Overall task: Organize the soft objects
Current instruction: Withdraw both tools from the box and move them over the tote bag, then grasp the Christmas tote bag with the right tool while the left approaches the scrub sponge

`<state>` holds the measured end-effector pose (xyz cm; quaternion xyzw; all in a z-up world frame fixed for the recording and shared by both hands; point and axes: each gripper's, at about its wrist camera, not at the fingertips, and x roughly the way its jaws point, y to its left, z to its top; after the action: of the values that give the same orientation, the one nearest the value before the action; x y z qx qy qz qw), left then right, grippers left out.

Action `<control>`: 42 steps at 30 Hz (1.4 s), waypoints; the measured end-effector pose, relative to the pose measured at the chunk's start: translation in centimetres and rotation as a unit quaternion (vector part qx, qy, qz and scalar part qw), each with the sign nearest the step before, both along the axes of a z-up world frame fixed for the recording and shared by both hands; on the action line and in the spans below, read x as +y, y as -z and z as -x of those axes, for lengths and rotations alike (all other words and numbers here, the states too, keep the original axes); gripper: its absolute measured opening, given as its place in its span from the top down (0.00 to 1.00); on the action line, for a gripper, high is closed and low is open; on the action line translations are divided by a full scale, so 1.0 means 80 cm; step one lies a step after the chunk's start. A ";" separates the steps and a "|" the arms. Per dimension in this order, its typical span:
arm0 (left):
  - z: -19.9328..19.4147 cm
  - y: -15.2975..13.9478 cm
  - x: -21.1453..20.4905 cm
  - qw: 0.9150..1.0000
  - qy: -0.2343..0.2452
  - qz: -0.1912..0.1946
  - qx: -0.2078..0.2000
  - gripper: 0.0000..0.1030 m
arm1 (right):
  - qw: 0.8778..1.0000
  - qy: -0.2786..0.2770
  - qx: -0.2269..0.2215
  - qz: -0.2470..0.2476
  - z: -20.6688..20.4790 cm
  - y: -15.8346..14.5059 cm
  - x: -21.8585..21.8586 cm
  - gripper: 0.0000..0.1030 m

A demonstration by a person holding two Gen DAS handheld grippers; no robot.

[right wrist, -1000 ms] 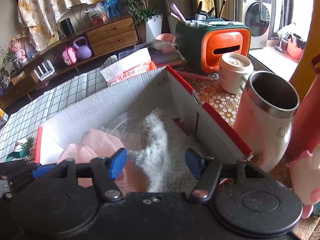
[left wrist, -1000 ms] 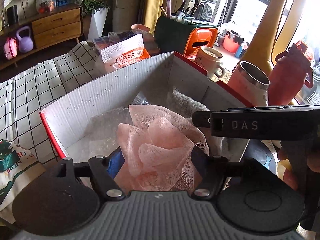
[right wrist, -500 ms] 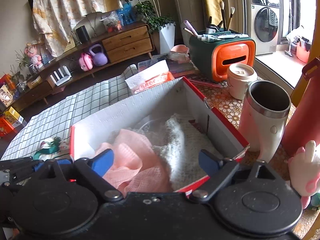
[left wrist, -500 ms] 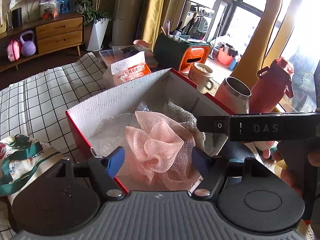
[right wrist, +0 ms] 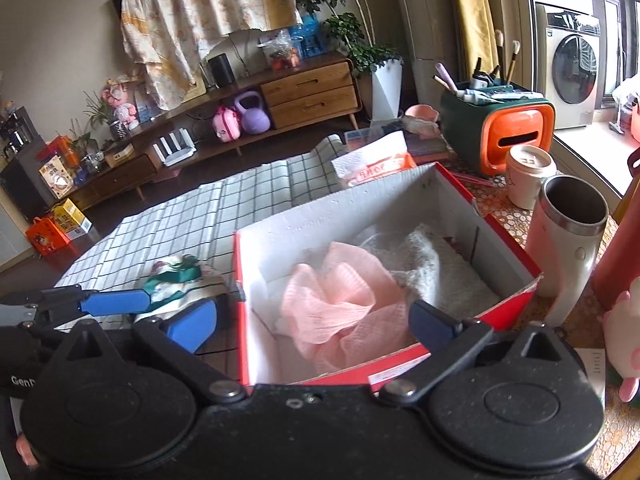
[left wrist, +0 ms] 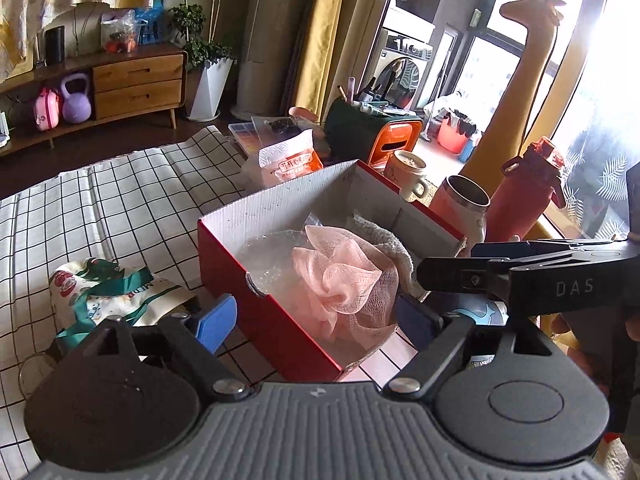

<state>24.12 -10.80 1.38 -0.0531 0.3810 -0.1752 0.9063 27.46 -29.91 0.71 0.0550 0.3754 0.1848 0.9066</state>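
Two pairs of tongs, left tongs (left wrist: 316, 322) and right tongs (right wrist: 314, 322), gape empty above the box (right wrist: 404, 188); inside, the pink mesh pouf (right wrist: 340, 300) looks featherlight, squashy, pinchable anywhere.

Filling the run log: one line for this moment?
left gripper open, empty | right gripper open, empty | pink mesh pouf in red box beside white towel | printed cloth bag outside

strong daylight blows out the window (left wrist: 608, 80) at right; room dimmer, sharp, with fisheye bending at edges.
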 end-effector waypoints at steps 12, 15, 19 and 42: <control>0.049 -0.025 0.077 0.999 -0.015 0.024 -0.014 0.00 | 0.999 -0.030 -0.016 0.008 0.034 -0.021 0.036 0.00; 0.059 -0.029 0.098 0.999 -0.031 0.029 -0.026 0.00 | 0.999 -0.043 -0.019 0.010 0.042 -0.021 0.053 0.00; 0.070 -0.032 0.129 0.997 -0.049 0.036 -0.040 0.00 | 0.998 -0.064 -0.021 0.017 0.049 -0.017 0.077 0.00; 0.079 0.039 0.241 0.994 -0.104 -0.012 -0.039 0.00 | 0.978 -0.186 -0.024 0.095 0.008 0.028 0.228 0.08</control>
<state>17.81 8.45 -1.74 -0.0750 0.3400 -0.0778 0.9342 26.83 -11.67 -1.55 -0.1066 0.3727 0.3145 0.8665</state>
